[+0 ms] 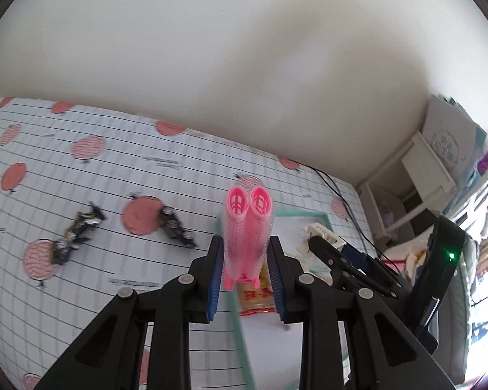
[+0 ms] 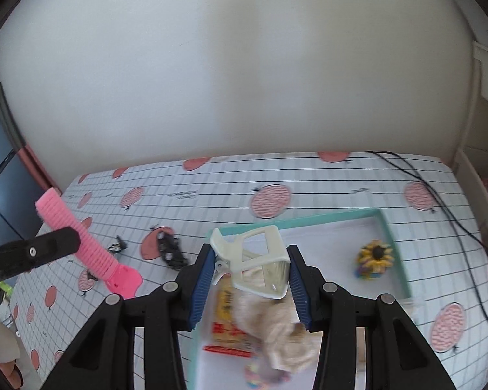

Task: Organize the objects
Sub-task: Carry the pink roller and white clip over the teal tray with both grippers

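My left gripper [image 1: 245,253] is shut on a pink double hair roller clip [image 1: 247,227], held up above the checked tablecloth [image 1: 97,169]. The same pink clip [image 2: 88,250] shows in the right wrist view, pinched by the left gripper's black finger [image 2: 48,250]. My right gripper [image 2: 249,269] is shut on a white claw hair clip [image 2: 257,263], raised over a white tray with a teal rim [image 2: 393,237]. In the tray lie a sunflower hair tie [image 2: 374,258], a beige fluffy scrunchie [image 2: 283,334] and a yellow-red snack packet [image 2: 227,328].
Two black hair clips [image 1: 78,234] [image 1: 175,224] lie on the cloth left of the tray. A black cable [image 2: 445,214] runs across the table's right side. The white wall stands close behind the table. White shelves [image 1: 429,169] stand at the right.
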{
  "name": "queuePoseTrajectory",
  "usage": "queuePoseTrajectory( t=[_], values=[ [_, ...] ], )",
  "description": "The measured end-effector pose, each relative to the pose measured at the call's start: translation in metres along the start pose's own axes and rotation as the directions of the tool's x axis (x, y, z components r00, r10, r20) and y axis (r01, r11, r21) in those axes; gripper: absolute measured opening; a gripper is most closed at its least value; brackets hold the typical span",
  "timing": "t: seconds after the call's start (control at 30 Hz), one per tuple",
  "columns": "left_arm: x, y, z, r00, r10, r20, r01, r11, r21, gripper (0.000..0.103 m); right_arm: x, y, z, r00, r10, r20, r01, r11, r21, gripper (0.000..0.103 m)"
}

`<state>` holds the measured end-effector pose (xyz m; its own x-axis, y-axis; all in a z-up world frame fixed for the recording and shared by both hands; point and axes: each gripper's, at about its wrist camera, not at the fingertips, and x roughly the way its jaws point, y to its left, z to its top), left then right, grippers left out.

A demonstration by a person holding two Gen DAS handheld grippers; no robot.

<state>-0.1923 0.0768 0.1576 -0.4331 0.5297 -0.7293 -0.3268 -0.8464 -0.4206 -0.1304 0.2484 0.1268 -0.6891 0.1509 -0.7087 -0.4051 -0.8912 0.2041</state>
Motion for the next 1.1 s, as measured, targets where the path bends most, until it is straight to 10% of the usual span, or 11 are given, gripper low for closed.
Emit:
queuePoseTrajectory(
  t=[0.67, 1.1],
  values=[
    [0.061, -0.057, -0.029, 0.977, -0.106, -0.183, 0.120, 0.991, 0.063, 0.028, -0.013, -0.071, -0.005, 0.998, -0.067, 0.002, 0.067, 0.995, 0.074, 0.047],
    [0.100, -0.047, -0.043, 0.961, -0.030, -0.276, 0.050, 0.996, 0.067, 0.028, 0.018, -0.074, -0.023, 0.992, -0.086, -0.088, 0.092, 0.993, 0.067, 0.047]
  ],
)
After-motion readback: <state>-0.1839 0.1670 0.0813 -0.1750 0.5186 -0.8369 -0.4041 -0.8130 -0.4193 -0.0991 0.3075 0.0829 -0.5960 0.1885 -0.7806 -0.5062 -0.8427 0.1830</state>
